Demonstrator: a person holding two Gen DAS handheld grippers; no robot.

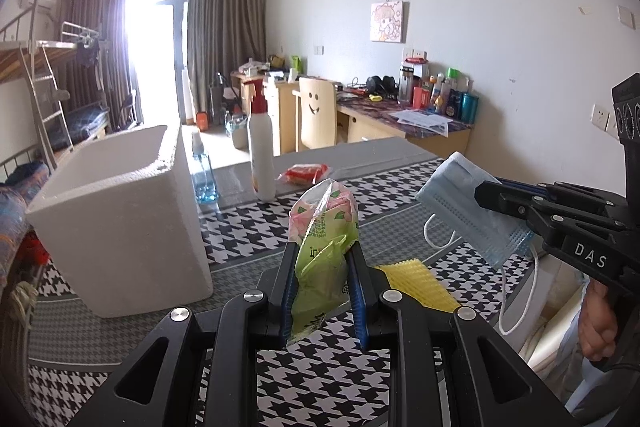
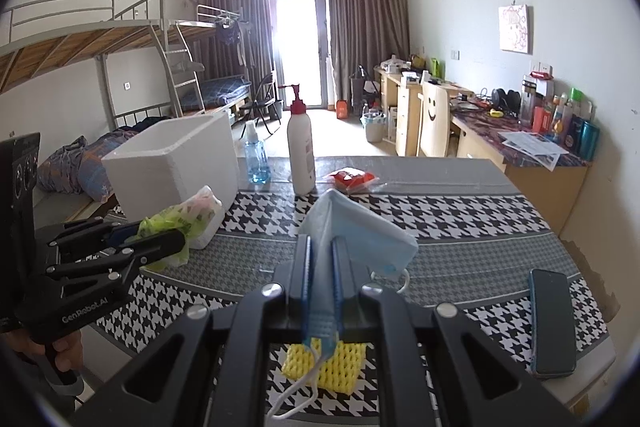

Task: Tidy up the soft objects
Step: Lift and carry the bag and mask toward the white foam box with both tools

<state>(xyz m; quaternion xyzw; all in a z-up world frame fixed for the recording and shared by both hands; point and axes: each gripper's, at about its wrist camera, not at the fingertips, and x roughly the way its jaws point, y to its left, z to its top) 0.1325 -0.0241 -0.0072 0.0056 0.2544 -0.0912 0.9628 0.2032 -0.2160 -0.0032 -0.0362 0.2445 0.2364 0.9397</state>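
My left gripper (image 1: pixel 321 255) is shut on a green and pink tissue pack (image 1: pixel 324 227), held above the houndstooth tablecloth; the same gripper (image 2: pixel 176 239) and pack (image 2: pixel 188 217) show at the left in the right wrist view. My right gripper (image 2: pixel 321 247) is shut on a folded blue face mask (image 2: pixel 356 223), its white ear loops hanging below. That mask (image 1: pixel 464 203) and right gripper (image 1: pixel 486 193) appear at the right of the left wrist view. A yellow foam net (image 2: pixel 334 363) lies flat on the table under the right gripper, also visible as the yellow net (image 1: pixel 416 283).
A white foam box (image 1: pixel 116 203) stands open at the table's left. Behind it are a blue spray bottle (image 1: pixel 203 171), a white pump bottle (image 1: pixel 261 147) and a red packet (image 1: pixel 306 173). A dark phone (image 2: pixel 552 323) lies near the table's right edge.
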